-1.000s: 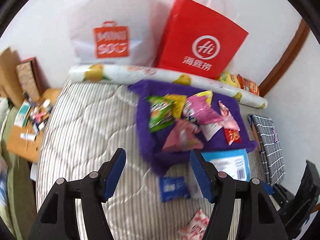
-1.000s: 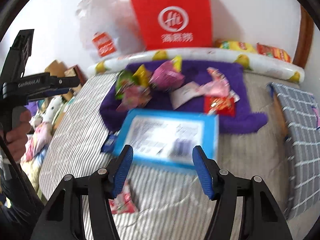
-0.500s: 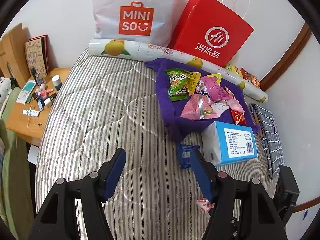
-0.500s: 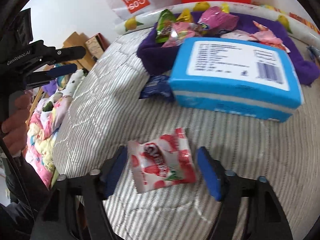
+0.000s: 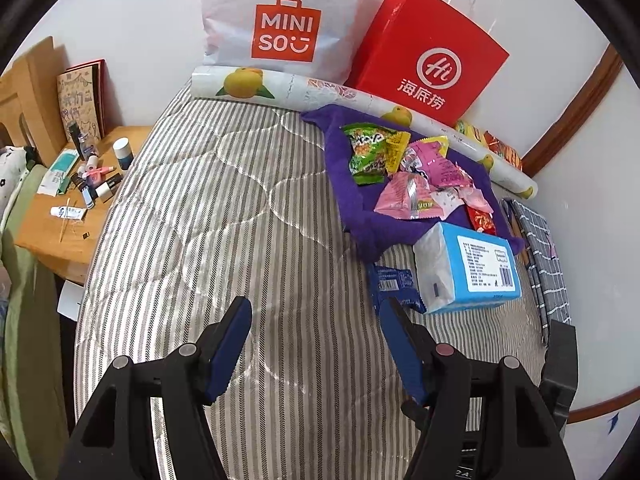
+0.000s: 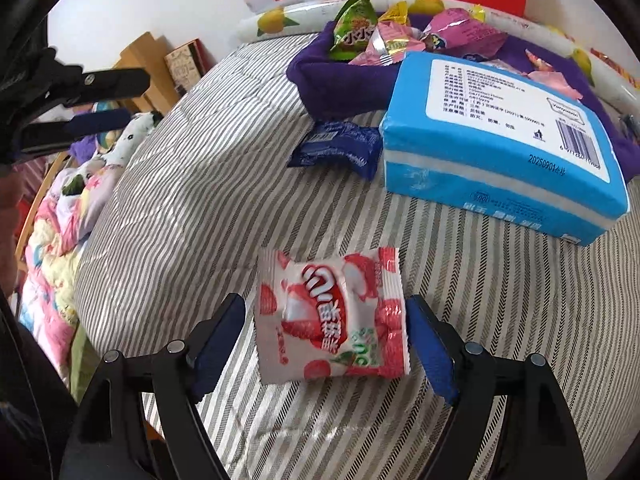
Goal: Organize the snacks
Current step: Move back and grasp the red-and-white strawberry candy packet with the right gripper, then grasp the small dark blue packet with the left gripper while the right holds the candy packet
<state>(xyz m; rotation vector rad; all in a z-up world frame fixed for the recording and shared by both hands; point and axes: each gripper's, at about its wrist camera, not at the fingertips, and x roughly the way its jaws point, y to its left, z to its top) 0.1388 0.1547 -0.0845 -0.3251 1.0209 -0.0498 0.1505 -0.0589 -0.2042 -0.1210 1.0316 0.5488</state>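
Observation:
A red-and-white candy packet (image 6: 332, 320) lies flat on the striped mattress. My right gripper (image 6: 326, 318) is open with a finger on each side of it, low over the bed. A dark blue snack packet (image 6: 340, 148) lies beside a blue tissue pack (image 6: 500, 152). Several snack bags (image 6: 384, 36) are piled on a purple cloth (image 6: 320, 76). In the left wrist view my left gripper (image 5: 316, 332) is open and empty above the mattress, with the blue packet (image 5: 390, 280), tissue pack (image 5: 468, 268) and snack pile (image 5: 412, 172) ahead to the right.
A white Miniso bag (image 5: 284, 20) and a red paper bag (image 5: 428, 56) lean on the wall behind a rolled fruit-print mat (image 5: 340, 96). A wooden side table (image 5: 76, 192) with toiletries stands left. A checked grey cloth (image 5: 544, 252) lies right.
My right gripper has dropped lower and closer, so the red-and-white packet now sits between its open fingers. My left gripper has pulled back and steadied, still open.

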